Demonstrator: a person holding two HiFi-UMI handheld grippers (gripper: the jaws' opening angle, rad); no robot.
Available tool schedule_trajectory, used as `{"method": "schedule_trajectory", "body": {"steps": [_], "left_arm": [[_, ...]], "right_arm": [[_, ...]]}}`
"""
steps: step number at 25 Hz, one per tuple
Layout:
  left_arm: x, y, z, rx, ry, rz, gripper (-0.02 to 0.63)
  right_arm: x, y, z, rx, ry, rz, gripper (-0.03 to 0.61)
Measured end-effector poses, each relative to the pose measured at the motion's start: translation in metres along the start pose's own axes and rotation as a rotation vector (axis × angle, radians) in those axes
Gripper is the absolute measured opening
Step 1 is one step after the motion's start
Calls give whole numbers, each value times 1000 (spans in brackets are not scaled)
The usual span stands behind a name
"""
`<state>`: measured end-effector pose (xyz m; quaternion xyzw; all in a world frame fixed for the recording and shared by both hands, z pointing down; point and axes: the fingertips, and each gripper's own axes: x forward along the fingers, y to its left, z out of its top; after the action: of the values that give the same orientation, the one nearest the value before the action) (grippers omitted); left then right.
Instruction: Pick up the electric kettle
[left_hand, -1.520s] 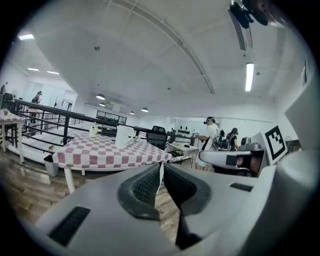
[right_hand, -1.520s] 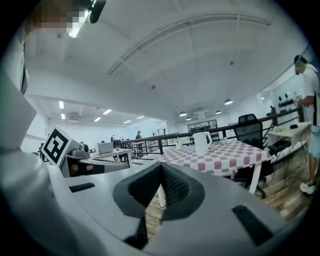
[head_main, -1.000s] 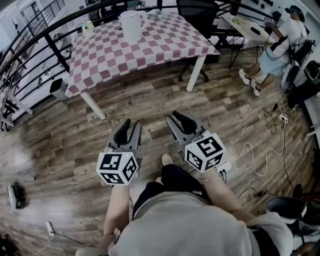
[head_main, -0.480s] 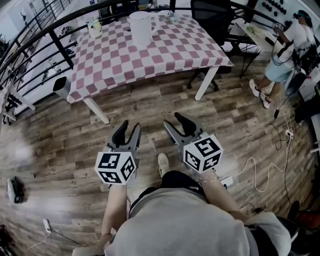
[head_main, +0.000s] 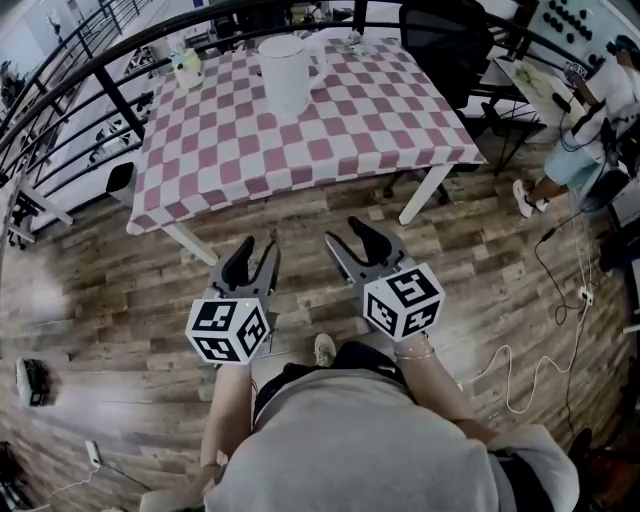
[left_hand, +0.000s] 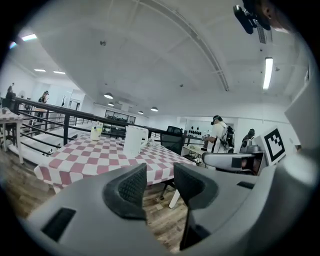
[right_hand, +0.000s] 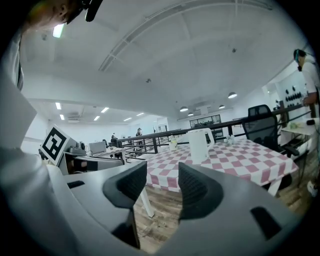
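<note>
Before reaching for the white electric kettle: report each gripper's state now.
Left gripper: open, nothing between its fingers.
Right gripper: fingers opening, nothing between them.

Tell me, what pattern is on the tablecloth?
Pink and white checks cover the tablecloth, clearest in the head view.

We are standing on a worn wood-plank floor (head_main: 500, 250), facing a white-legged table (head_main: 380, 120) that is wearing a pink-and-white checked cloth. A black metal railing (head_main: 95, 70) is running along the table's left and far sides, and a black office chair (head_main: 440, 35) is sitting just beyond its far right corner. Overhead, long strip lights (left_hand: 268, 72) are glowing against a white ceiling (left_hand: 150, 50).
</note>
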<state>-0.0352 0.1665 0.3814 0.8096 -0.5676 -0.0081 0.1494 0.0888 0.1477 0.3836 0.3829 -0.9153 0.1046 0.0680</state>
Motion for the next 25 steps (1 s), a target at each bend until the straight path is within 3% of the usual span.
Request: {"method": "schedule_trajectory", "body": {"steps": [8,16,25], "left_arm": [[44,17,1,-37,32,20,164],[90,34,3,-45,48,-17,164],[168,92,26,-81,41,-68,164]], "right_arm": [[32,-36,-3,33,44,12,193],[62,-70,-11,71,62,-30,193],[139,-115,14,60,48,-74,192]]}}
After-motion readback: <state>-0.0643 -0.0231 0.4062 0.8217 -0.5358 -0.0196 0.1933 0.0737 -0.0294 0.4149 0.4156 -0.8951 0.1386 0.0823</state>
